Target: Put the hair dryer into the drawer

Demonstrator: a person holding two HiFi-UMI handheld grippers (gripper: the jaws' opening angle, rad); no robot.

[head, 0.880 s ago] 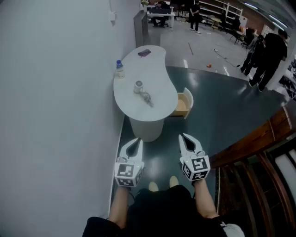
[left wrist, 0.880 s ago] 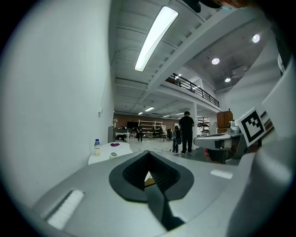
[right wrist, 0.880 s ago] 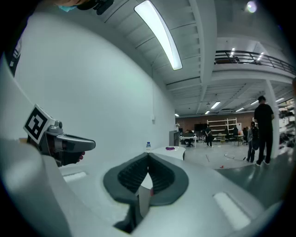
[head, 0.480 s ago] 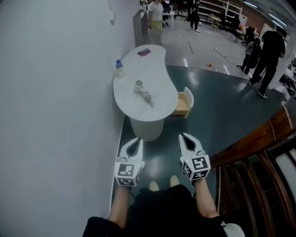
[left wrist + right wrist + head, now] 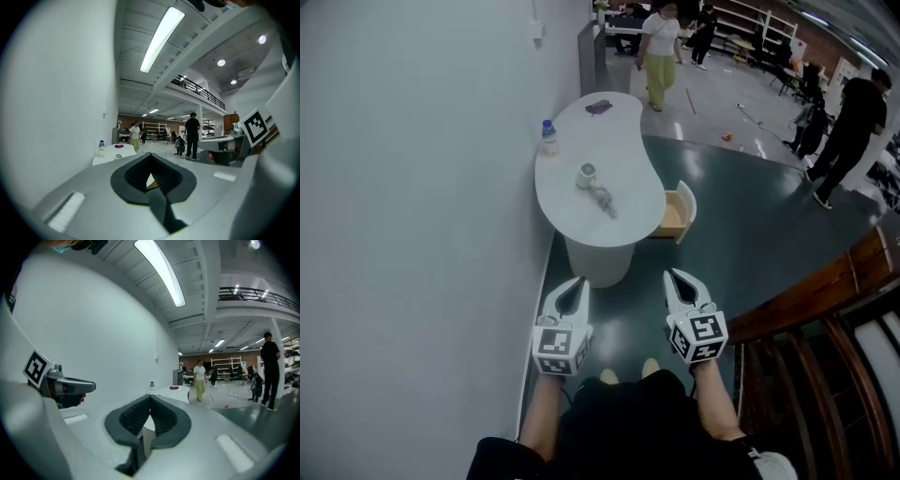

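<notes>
The task was not yet begun, as far as the pictures showed. The left gripper (image 5: 577, 287) and the right gripper (image 5: 676, 280) were both pressed together with nothing between the jaws, held side by side and low in front of the person. The hair dryer (image 5: 587, 176) lay untouched on the white table (image 5: 623, 155), well ahead of both grippers and a little nearer to the left one's line. The drawer (image 5: 672, 216) stood open at the table's side, ahead of the right gripper, and seemed empty. So all remained to do: to approach, to take the dryer, to put it in the drawer. A bottle (image 5: 548, 138) stood farther ahead, to the left. Against the earlier frames, the 2 grippers had kept their place, while a person in a white shirt (image 5: 661, 52) had walked nearer behind the table.
</notes>
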